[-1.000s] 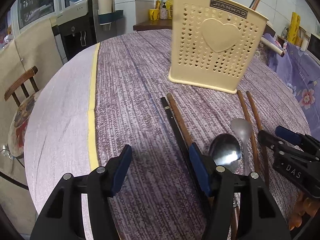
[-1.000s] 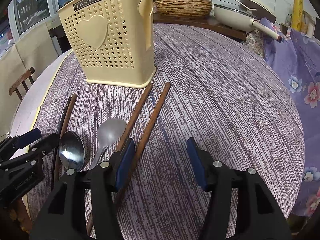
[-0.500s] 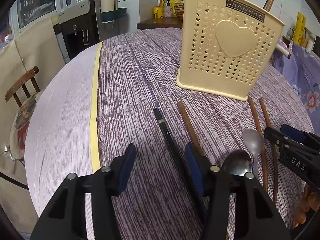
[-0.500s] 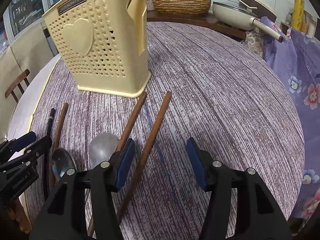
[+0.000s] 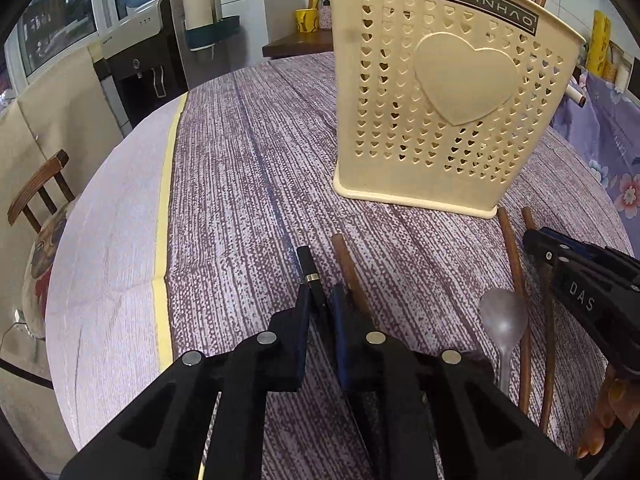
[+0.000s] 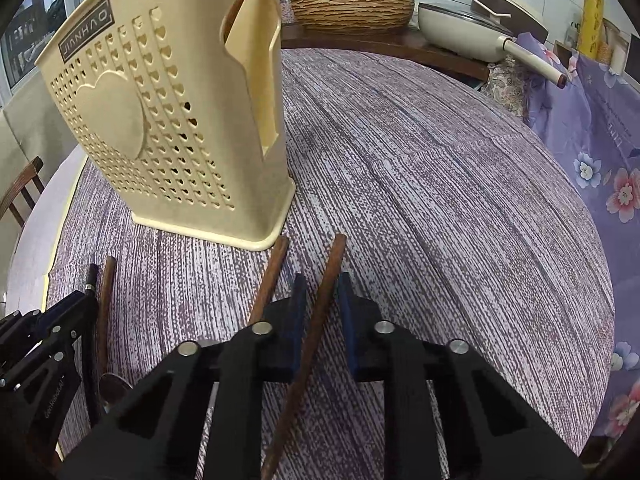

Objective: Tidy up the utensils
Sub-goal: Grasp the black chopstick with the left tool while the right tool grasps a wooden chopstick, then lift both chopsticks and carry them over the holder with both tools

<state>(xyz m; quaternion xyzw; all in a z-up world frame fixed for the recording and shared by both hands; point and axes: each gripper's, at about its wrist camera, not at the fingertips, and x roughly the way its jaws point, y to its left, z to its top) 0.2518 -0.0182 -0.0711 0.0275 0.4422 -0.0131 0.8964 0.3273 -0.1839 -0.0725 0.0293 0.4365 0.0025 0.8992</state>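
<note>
Purple tablecloth (image 6: 440, 200), chopsticks lengthwise toward basket (image 5: 440, 100): left gripper (image 5: 320, 312) clenched on black chopstick (image 5: 308, 268), right gripper (image 6: 320, 300) on brown chopstick (image 6: 328, 280).

Ahead of me the cream utensil holder (image 5: 452, 92) stood upright and blocked the middle of the surface (image 5: 248, 168). To its left I had open cloth out to the yellow strip (image 5: 166, 200); to its right (image 6: 440, 184) the surface ran clear to the far edge. Between my two tongs lay a spoon (image 5: 502, 320) and a brown chopstick (image 5: 516, 280), crowding that gap.
</note>
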